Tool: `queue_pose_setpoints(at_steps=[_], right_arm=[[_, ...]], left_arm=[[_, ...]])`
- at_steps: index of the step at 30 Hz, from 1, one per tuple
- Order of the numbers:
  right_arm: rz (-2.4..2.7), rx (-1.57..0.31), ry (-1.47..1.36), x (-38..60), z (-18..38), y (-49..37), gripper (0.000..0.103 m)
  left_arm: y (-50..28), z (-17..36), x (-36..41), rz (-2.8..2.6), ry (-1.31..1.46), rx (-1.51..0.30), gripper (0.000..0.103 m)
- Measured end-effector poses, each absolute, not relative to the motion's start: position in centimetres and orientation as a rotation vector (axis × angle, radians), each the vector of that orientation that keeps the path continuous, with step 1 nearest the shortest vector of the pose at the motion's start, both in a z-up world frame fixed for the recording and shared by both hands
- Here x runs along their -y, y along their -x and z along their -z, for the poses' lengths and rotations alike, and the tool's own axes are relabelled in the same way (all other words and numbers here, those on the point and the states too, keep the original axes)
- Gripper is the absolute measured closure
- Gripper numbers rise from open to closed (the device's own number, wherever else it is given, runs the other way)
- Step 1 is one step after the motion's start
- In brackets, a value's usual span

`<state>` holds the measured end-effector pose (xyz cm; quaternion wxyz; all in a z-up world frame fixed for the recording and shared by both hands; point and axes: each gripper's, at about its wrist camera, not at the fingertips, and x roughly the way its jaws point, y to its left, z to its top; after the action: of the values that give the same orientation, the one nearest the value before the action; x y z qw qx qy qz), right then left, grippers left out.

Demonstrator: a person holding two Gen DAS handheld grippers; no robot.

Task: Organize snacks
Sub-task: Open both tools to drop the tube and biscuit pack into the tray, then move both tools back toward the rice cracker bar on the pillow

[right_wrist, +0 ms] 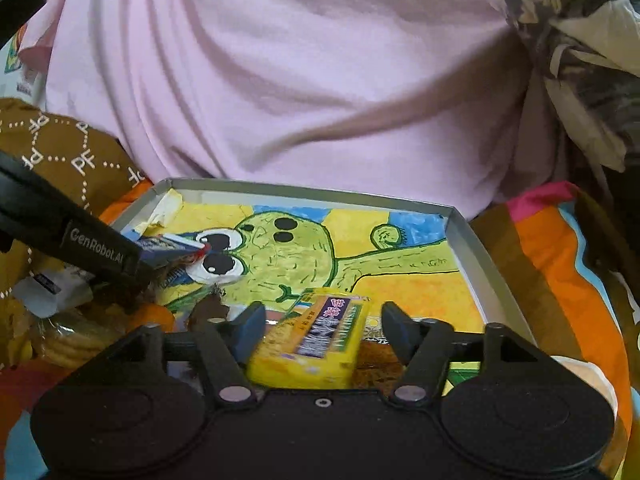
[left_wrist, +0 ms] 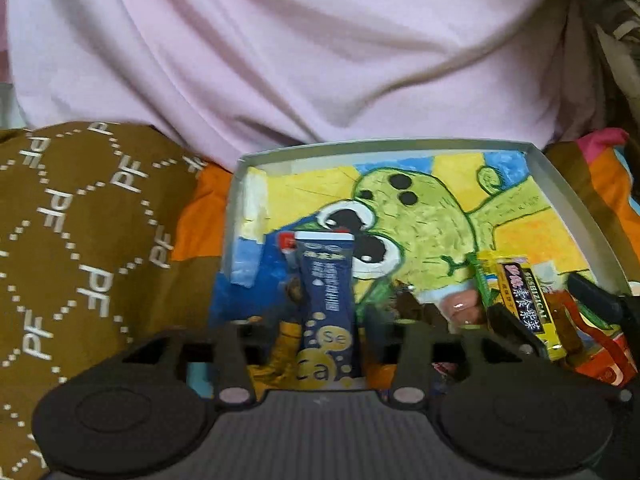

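A shallow grey tray (left_wrist: 384,145) with a painted green cartoon figure lies in front of a person in a pink shirt. My left gripper (left_wrist: 328,320) is shut on a dark blue packet (left_wrist: 328,280) marked "Se" and "Ca", held upright over the tray's left side. From the right wrist view, that left gripper (right_wrist: 132,260) enters from the left with the blue packet (right_wrist: 168,245) sticking out past it. My right gripper (right_wrist: 322,320) is open, with a yellow packet (right_wrist: 316,340) lying between its fingers at the tray's (right_wrist: 320,192) near edge. A small gap shows beside the right finger (right_wrist: 396,328).
More snacks crowd the tray's near edge: a pink sausage (left_wrist: 460,306), an orange-red packet (left_wrist: 608,364), wrapped round biscuits (right_wrist: 68,340) and a white wrapper (right_wrist: 44,292). Brown patterned cloth (left_wrist: 80,240) lies to the left, orange bedding (right_wrist: 568,280) to the right. The pink shirt (left_wrist: 320,60) rises right behind the tray.
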<state>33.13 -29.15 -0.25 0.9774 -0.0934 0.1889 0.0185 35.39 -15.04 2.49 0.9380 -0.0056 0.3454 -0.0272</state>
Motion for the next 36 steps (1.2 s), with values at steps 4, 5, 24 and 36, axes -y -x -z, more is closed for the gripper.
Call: queue_pose_setpoints(at_steps=[4,5,24,36], right_arm=[[0.013,-0.324,0.168,29.5,-1.1,-31.7,0.007],[0.026,-0.304,0.161,29.6,-1.5,-31.1,0.005],[-0.032,-0.070,-0.037,30.4,-10.6,-17.1,0.001],[-0.071,-0.051,-0.077,29.2,-10.1,-8.5,0.001]], left_arm=[[-34.2,-4.2,14.2,-0.012,0.007,-0.650,0.021],[-33.9,-4.7,13.9,-0.026,0.013,-0.639,0.017],[-18.7,-12.3,9.2,-0.105,-0.046,-0.333,0.000],[-10.0,-10.6,3.5,-0.130,0.064,-0.372,0.000]])
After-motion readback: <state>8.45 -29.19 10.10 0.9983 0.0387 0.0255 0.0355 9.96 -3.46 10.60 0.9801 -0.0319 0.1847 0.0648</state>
